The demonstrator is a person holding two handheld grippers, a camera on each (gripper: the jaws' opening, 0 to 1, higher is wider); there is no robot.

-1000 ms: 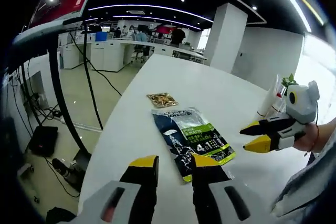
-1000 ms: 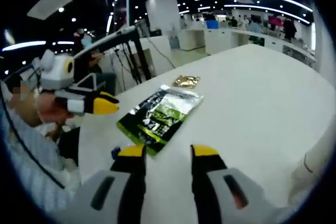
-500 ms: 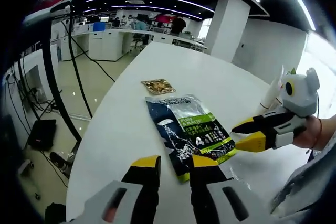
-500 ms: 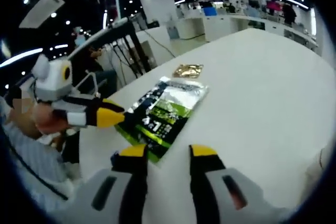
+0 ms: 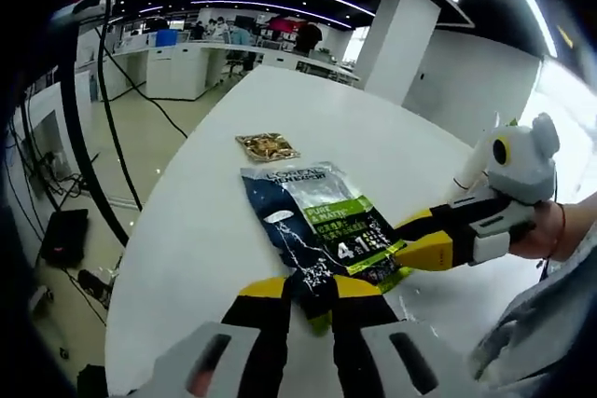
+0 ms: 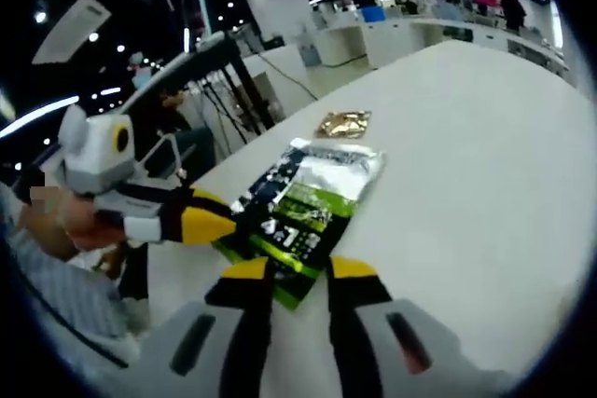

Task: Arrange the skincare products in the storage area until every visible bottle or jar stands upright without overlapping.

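Left gripper view: the left gripper (image 5: 311,288) sits low over the white surface (image 5: 215,221), its yellow-tipped jaws a small gap apart with the near corner of the dark sachet (image 5: 322,230) lying in that gap. Whether the jaws are pressing the corner or merely flanking it cannot be told. The sachet lies flat on the surface, dark blue and black with a green band and white print, its long side running away from the camera. Beyond its far end, just apart from it, lies a small gold packet (image 5: 266,146), also flat. The right gripper (image 5: 410,241) comes in from the right, held by a hand (image 5: 536,235). Its yellow tips reach the sachet's right edge; the tips stand slightly apart, one above the other.

In the right gripper view, the right gripper (image 6: 298,272) has its jaws a narrow gap apart at the near edge of the sachet (image 6: 308,207), whose green and black corner shows between them; a firm grip cannot be confirmed. The left gripper (image 6: 219,224) enters from the left with its yellow tip touching the sachet's left side. The gold packet (image 6: 343,123) lies past the sachet's far end on the surface (image 6: 466,156). A white bottle (image 5: 471,170) stands upright behind the right gripper in the left gripper view.
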